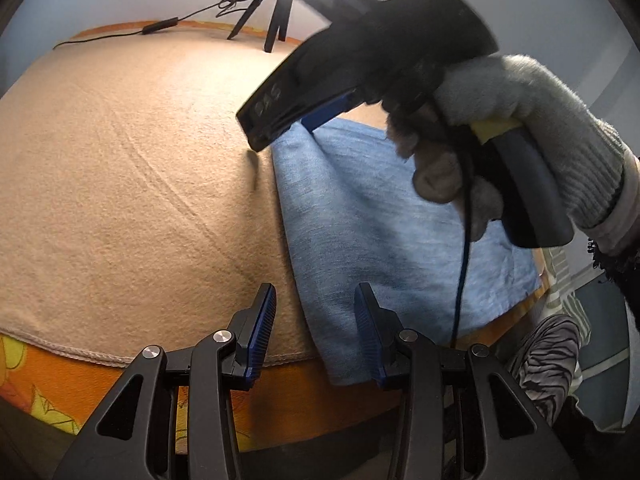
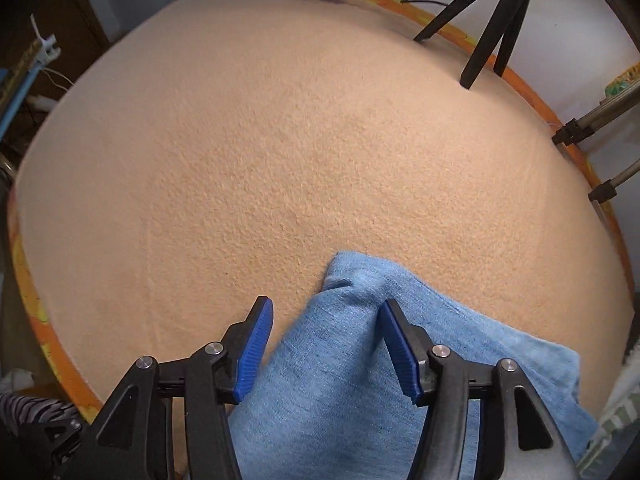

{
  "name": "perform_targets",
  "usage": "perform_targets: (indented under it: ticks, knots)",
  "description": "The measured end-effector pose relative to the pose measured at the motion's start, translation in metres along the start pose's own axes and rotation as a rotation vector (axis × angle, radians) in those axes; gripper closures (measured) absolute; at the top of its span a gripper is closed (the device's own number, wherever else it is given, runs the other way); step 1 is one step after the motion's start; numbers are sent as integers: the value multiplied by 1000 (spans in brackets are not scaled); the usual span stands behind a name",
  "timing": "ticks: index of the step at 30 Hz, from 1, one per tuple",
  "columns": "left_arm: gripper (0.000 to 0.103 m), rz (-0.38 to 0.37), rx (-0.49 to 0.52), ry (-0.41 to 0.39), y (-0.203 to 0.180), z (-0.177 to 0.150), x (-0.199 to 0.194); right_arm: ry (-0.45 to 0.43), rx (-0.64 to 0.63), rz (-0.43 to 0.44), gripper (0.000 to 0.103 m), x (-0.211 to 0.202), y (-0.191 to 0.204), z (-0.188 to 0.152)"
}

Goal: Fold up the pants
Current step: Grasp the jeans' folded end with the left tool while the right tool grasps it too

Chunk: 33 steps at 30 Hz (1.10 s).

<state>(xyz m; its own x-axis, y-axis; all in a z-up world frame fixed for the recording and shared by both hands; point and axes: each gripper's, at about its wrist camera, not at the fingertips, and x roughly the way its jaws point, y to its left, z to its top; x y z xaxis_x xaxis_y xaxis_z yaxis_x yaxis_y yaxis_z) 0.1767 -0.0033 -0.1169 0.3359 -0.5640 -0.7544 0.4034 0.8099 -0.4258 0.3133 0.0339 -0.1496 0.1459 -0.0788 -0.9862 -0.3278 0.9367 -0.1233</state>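
Pants (image 2: 360, 360), folded and blue, lie at 5 o'clock on my beige blanket (image 2: 280, 140). My right gripper (image 2: 326, 344) stands wide over their corner; my left gripper (image 1: 316, 320) half-open, holding nothing.

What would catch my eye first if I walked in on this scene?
Probably the light blue pants, folded into a bundle at the near edge of a wide peach blanket. Next, a gloved hand holding the right gripper over the bundle, its blue-padded jaws open astride a raised fold. The left gripper waits open at the pants' edge, and a black tripod stands at the far side.
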Motion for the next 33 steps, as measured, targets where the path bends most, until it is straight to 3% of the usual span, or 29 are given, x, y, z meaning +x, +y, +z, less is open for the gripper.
perform_targets:
  ticks: [5,7,11,20,25,28,33]
  knots:
    - [60,-9,-3,-10,-4,3,-1,-14,7,-39,66,-1,-1,-5]
    - [52,-7,-3,-18,-4,5,-1,-30,34,0,73,-4,-10,-8]
    - [52,-12,-15,-10,-5,4,5,-87,117,105,88,-18,-33,-14]
    - [53,-92,-69,17,-9,2,17,-182,223,226,92,-51,-63,-34]
    - [74,-128,-90,-10,-13,-3,14,-220,257,266,92,-63,-74,-43]
    - [86,-129,-50,-56,-25,-3,5,-239,275,289,92,-69,-79,-47]
    - [88,-120,89,-157,-64,2,-13,-289,330,367,92,-81,-103,-58]
